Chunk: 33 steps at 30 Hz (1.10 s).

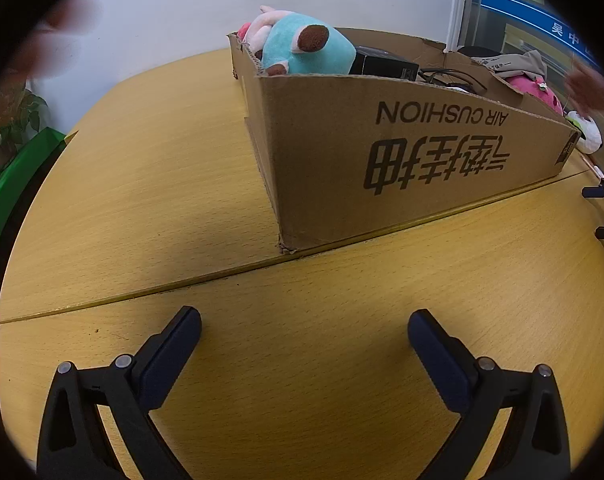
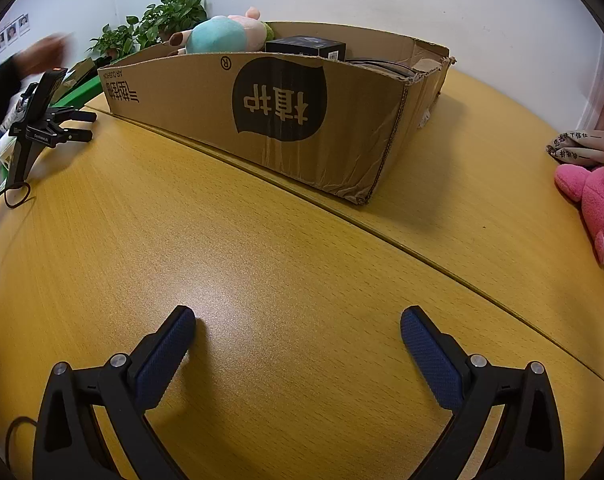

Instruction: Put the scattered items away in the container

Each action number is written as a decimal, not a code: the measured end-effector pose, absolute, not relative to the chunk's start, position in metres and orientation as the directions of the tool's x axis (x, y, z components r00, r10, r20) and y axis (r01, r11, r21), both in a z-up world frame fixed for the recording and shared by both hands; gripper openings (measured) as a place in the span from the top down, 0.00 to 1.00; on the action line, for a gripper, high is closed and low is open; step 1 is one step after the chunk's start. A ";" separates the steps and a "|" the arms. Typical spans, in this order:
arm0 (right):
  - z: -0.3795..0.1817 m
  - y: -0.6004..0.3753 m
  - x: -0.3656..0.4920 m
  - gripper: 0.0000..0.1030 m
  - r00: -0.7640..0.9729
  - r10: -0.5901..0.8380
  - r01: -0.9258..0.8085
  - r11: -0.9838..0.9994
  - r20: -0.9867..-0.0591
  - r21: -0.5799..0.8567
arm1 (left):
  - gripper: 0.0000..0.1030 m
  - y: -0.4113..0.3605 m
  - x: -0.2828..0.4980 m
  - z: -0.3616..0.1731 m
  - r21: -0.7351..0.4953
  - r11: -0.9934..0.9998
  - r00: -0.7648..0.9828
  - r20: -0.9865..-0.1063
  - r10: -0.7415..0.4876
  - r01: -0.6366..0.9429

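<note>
Both tools sit low over the bare yellow table [image 1: 150,184], each spread wide with nothing between its fingers: the left tool [image 1: 304,322] faces a corner of the cardboard box [image 1: 381,152], and the right tool [image 2: 298,320] faces the box's long side from the other end. The box stands on the table, well ahead of both. It already holds a teal plush [image 1: 305,46], a pink-and-white plush [image 1: 258,32] behind it, a black carton [image 1: 385,62] and some dark cables [image 1: 449,78], so much of the tidying looks done. Some things are left outside: a pink plush [image 2: 597,204] lies on the table at the far right of the right view, with a printed cloth [image 2: 577,146] just behind it, and a white plush [image 1: 585,134] sits beyond the box's far corner in the left view. The task seems well along but unfinished; the pink plush is probably the right tool's next pick.
</note>
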State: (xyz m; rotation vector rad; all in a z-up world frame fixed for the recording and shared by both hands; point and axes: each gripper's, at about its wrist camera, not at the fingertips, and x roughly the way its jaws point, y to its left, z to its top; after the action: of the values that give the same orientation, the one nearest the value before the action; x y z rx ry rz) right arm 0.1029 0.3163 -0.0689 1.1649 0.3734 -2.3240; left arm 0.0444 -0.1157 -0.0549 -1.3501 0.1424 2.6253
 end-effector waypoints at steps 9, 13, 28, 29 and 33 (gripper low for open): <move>-0.070 0.315 0.104 0.00 -0.499 -0.317 0.556 -0.831 -0.806 -0.017 | 0.00 -0.114 0.043 -0.054 0.002 -0.978 -0.568 -0.815 0.120 -0.209; -0.070 0.315 0.103 0.00 -0.501 -0.319 0.557 -0.831 -0.804 -0.017 | 0.00 -0.113 0.043 -0.053 0.001 -0.978 -0.569 -0.814 0.120 -0.208; -0.070 0.316 0.103 0.00 -0.501 -0.320 0.557 -0.830 -0.804 -0.016 | 0.00 -0.113 0.044 -0.053 0.001 -0.978 -0.570 -0.813 0.120 -0.207; -0.070 0.316 0.103 0.00 -0.501 -0.320 0.557 -0.830 -0.804 -0.016 | 0.00 -0.113 0.044 -0.053 0.001 -0.978 -0.570 -0.813 0.120 -0.207; -0.070 0.316 0.103 0.00 -0.500 -0.320 0.557 -0.830 -0.804 -0.016 | 0.00 -0.114 0.044 -0.053 0.001 -0.977 -0.569 -0.813 0.124 -0.214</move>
State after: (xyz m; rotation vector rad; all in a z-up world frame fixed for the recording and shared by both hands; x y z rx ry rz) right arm 0.1028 0.3160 -0.0701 1.1642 0.3746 -2.3204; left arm 0.0443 -0.1137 -0.0526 -1.3458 0.1463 2.6213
